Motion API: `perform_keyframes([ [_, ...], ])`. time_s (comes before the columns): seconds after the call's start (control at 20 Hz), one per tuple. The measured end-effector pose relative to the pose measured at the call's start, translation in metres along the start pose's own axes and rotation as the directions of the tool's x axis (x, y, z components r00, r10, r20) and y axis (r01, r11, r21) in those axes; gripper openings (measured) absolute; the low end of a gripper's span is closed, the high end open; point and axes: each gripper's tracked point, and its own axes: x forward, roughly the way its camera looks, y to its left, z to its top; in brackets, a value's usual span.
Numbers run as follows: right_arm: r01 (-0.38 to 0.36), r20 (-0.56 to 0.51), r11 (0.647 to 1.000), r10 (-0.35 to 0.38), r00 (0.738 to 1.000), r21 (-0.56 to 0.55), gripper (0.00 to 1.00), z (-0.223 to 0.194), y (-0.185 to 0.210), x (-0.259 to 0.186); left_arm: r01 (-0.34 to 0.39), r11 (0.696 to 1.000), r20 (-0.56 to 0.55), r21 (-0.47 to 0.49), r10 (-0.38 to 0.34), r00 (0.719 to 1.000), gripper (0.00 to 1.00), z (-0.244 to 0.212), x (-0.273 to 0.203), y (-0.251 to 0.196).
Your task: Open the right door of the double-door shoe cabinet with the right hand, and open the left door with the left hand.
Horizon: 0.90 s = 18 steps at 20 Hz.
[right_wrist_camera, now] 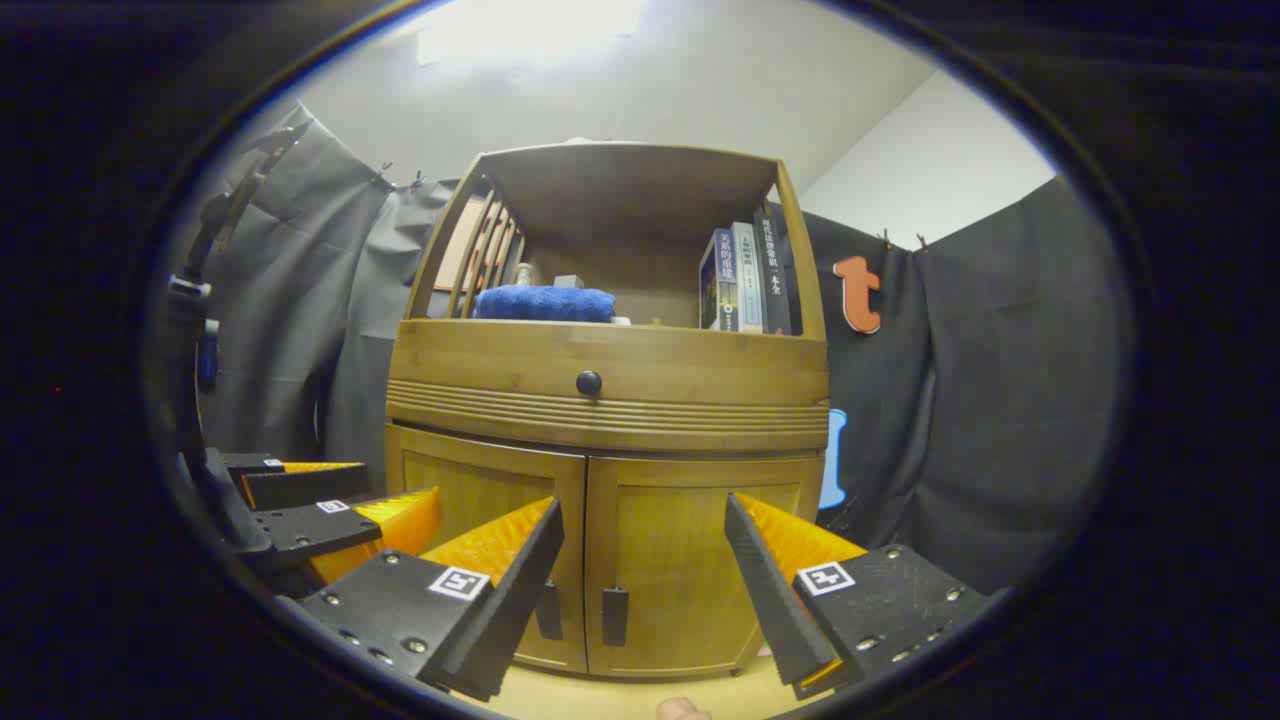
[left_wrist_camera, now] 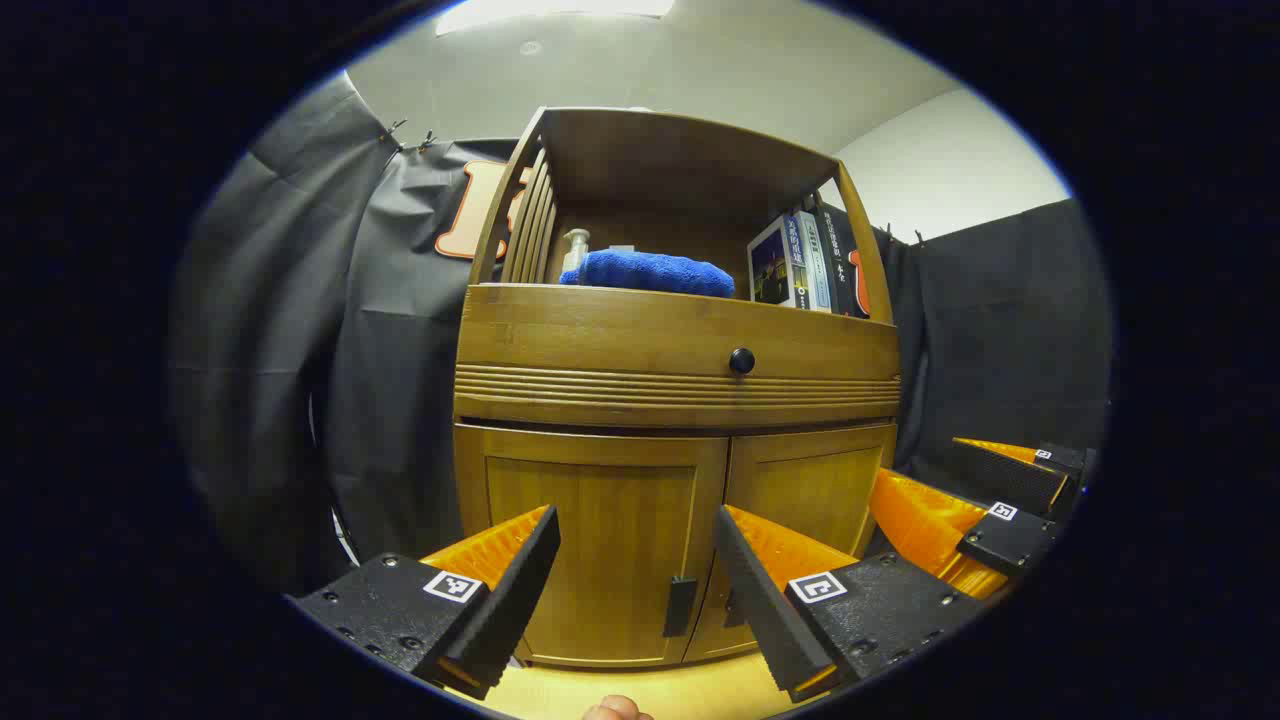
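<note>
Black cloth walls a booth where the cabinet [right_wrist_camera: 607, 400] stands on a pale floor, both doors shut.

Right door [right_wrist_camera: 690, 560] and left door [right_wrist_camera: 480, 520] meet at two small dark handles [right_wrist_camera: 613, 615], close together. Right gripper [right_wrist_camera: 640, 590] and left gripper [left_wrist_camera: 635, 585] hang short of them, fingers apart, nothing held. A gripper may well catch the wrong handle or slip off. Above: knob [right_wrist_camera: 589, 382], towel [right_wrist_camera: 545, 303], books [right_wrist_camera: 745, 278]. Nothing blocks the way.
</note>
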Motion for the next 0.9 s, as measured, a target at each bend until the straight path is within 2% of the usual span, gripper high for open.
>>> perform_keyframes([
  [0.1,0.000,-0.004,1.000,0.000,1.000,0.002,0.96,-0.002,-0.001,0.001,-0.002,1.000,-0.002,0.002,0.002,1.000,0.96,0.000,0.001,0.001],
  [0.15,-0.001,-0.008,1.000,0.001,1.000,0.003,0.94,-0.003,-0.001,0.001,-0.003,1.000,-0.003,0.004,0.003,1.000,0.92,0.000,0.002,0.001],
  [0.2,-0.001,-0.011,1.000,0.001,1.000,0.005,0.98,-0.005,-0.001,0.002,-0.006,1.000,-0.003,0.004,0.006,1.000,0.96,0.000,0.002,0.001],
  [0.3,0.001,-0.014,1.000,-0.001,1.000,0.006,0.95,-0.007,-0.002,0.004,-0.010,1.000,-0.003,0.006,0.010,1.000,0.96,0.000,0.003,0.002],
  [0.45,0.001,-0.023,1.000,-0.001,1.000,0.006,0.97,-0.012,-0.003,0.005,-0.016,1.000,-0.005,0.005,0.016,1.000,0.96,-0.002,0.003,0.004],
  [0.5,0.002,-0.025,1.000,-0.002,1.000,0.004,0.96,-0.013,-0.004,0.006,-0.018,1.000,-0.004,0.004,0.018,1.000,0.92,-0.002,0.004,0.005],
  [0.6,0.002,-0.025,1.000,-0.002,1.000,0.002,0.94,-0.015,-0.003,0.008,-0.022,1.000,-0.005,0.004,0.022,1.000,0.96,-0.003,0.005,0.007],
  [0.7,0.000,-0.027,1.000,0.000,1.000,0.000,0.95,-0.018,-0.003,0.010,-0.028,1.000,-0.003,0.004,0.028,1.000,0.96,-0.003,0.006,0.009],
  [0.9,-0.017,-0.093,1.000,0.017,0.996,0.008,0.94,-0.055,0.002,0.029,-0.046,0.999,0.001,0.004,0.046,0.999,0.96,-0.002,0.006,0.018],
])
